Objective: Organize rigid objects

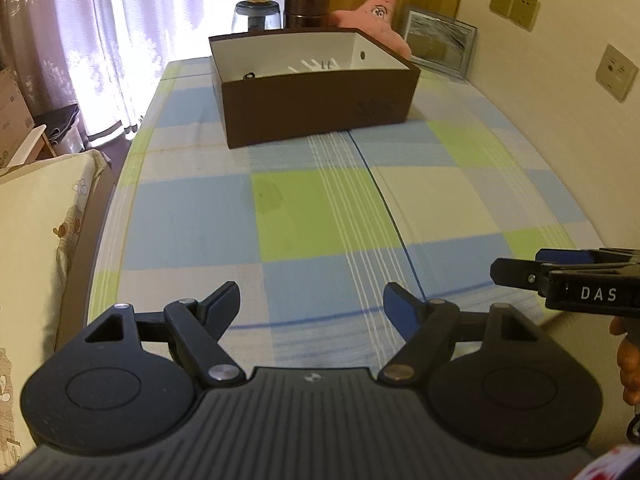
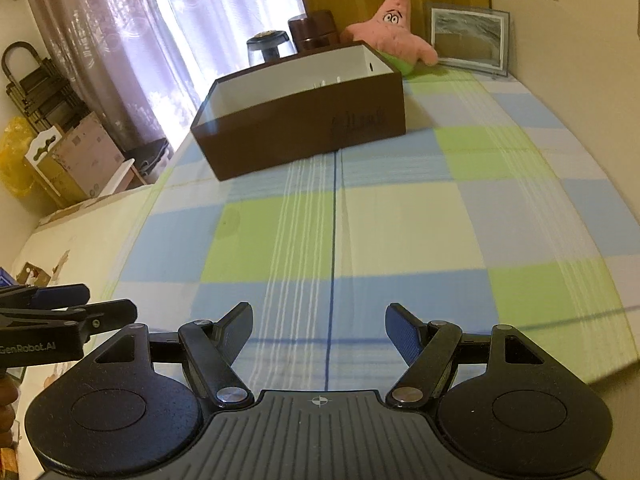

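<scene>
A brown box (image 1: 316, 110) with a white inside stands at the far end of the checked table (image 1: 280, 216); a few small white and dark items lie on its floor. The box (image 2: 304, 128) also shows in the right wrist view, far from both grippers. My left gripper (image 1: 312, 304) hovers open over the near part of the cloth, nothing between its fingers. My right gripper (image 2: 319, 326) is open and empty too. Each gripper appears side-on in the other's view: the right gripper (image 1: 516, 270) at the right edge, the left gripper (image 2: 108, 304) at the left edge.
Behind the box stand a glass jar (image 1: 256, 16), a brown canister (image 1: 306, 8), a pink star plush (image 2: 394, 28) and a framed picture (image 2: 468, 38). The wall runs along the right. Left of the table are a cushion (image 1: 44, 224), cartons and curtains.
</scene>
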Tool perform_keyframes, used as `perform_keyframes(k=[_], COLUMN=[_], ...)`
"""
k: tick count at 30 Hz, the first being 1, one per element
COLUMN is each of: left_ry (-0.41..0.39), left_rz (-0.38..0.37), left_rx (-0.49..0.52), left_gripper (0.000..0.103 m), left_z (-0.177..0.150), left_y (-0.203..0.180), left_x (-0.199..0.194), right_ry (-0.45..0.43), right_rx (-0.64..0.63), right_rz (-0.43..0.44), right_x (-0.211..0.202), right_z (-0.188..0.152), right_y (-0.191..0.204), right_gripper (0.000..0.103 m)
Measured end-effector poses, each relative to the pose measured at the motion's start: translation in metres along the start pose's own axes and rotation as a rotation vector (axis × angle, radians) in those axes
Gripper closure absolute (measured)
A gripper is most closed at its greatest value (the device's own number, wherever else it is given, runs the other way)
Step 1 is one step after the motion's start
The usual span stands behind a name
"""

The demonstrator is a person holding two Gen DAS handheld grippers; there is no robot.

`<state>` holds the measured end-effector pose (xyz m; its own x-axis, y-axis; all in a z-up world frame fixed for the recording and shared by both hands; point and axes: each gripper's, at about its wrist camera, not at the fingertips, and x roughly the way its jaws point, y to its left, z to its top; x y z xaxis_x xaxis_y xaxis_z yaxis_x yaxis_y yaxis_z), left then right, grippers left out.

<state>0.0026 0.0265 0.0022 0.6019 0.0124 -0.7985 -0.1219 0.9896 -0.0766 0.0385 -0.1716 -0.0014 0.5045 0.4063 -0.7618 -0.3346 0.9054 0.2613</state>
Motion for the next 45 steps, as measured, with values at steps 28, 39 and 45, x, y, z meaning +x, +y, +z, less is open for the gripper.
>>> perform_keyframes(k=[28,39,45], left_ry=[0.008,0.014,0.019], left_rz=[-0.019,-0.029,-0.036], left_rx=[0.016,0.023,0.026], left_gripper=[0.027,0.027,0.027], left_z=[-0.03,-0.025,-0.023], left_y=[-0.007,-0.01,-0.011], left_x=[-0.017,-0.011,-0.007], right_ry=[0.026,0.038,0.045], right_rx=[-0.018,-0.008,0.004], right_rz=[0.0,-0.004,-0.009], right_x=[-0.017,-0.017,-0.014], right_z=[-0.034,-0.033,-0.031], right_y=[0.015,0.011,0.007], right_gripper=[0.033,0.033,0.033])
